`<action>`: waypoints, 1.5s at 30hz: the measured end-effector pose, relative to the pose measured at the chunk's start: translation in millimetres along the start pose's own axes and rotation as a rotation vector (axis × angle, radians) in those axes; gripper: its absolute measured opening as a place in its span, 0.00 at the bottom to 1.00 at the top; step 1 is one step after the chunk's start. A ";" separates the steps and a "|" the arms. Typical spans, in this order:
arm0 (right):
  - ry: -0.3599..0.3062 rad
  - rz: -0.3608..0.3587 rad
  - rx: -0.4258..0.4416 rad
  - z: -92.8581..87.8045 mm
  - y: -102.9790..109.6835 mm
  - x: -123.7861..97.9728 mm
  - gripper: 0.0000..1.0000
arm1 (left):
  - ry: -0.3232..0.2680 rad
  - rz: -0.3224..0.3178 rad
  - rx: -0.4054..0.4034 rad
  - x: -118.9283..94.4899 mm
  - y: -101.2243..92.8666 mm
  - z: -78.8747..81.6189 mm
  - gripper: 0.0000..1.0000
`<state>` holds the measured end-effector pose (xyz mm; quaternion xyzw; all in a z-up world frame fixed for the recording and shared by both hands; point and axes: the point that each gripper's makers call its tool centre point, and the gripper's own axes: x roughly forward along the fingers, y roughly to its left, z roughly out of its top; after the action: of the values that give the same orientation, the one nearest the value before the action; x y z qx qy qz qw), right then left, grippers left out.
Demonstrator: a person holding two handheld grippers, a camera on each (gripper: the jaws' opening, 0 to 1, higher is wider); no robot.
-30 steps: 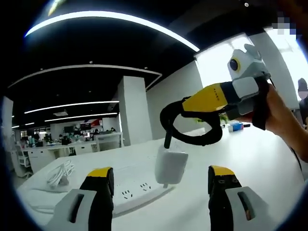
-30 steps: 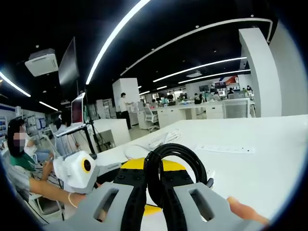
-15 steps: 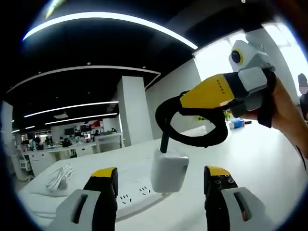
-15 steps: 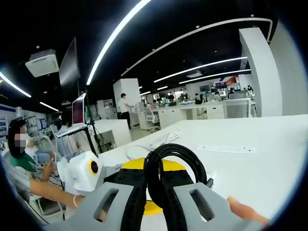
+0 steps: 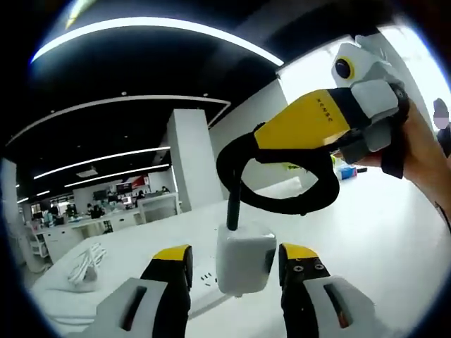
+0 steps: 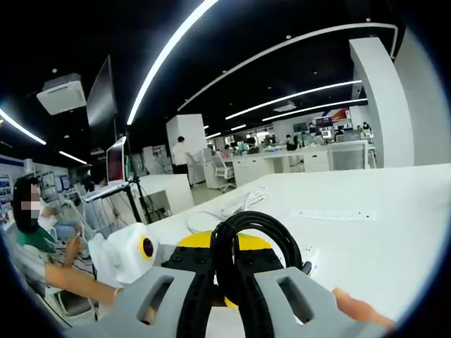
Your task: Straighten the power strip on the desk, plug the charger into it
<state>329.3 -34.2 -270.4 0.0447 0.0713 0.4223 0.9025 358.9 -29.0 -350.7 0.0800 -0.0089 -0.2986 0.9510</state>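
A white charger (image 5: 244,257) hangs from a coiled black cable (image 5: 273,201) above the white desk (image 5: 380,239). My right gripper (image 5: 271,144) comes in from the right, shut on that coil, with a hand behind it. My left gripper (image 5: 236,271) is open, and the charger block hangs between its yellow-tipped jaws, close to the right one. The white power strip (image 5: 205,279) lies on the desk just behind the charger. In the right gripper view my right gripper (image 6: 225,264) pinches the black cable loop (image 6: 250,239), and the power strip (image 6: 331,214) lies flat farther out on the desk.
A loose bundle of white cable (image 5: 84,260) lies on the desk to the left; the same white cable bundle (image 6: 236,204) lies beyond the black loop. A seated person (image 6: 32,225) is at the left, beside a monitor on a stand (image 6: 116,165). Office desks stand far behind.
The left jaws have narrowed around the charger, which now hangs closer and lower between them. The right gripper stays shut on the cable coil.
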 end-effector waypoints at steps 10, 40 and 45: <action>0.005 0.000 0.001 -2.8 2.7 0.0 0.07 | 0.003 -0.031 0.031 1.4 -8.7 -0.9 0.31; 0.005 0.098 0.074 -7.6 -1.8 -5.9 0.10 | 0.040 -0.491 -0.165 -4.1 -33.6 -1.0 0.27; 0.008 0.130 0.095 -7.9 -2.0 -5.3 0.12 | 0.047 -0.534 -0.156 0.7 -25.5 -0.4 0.27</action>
<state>326.1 -39.4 -278.0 0.0905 0.0918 0.4762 0.8698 345.0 -49.9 -355.1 0.0127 0.0574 -0.5366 0.8418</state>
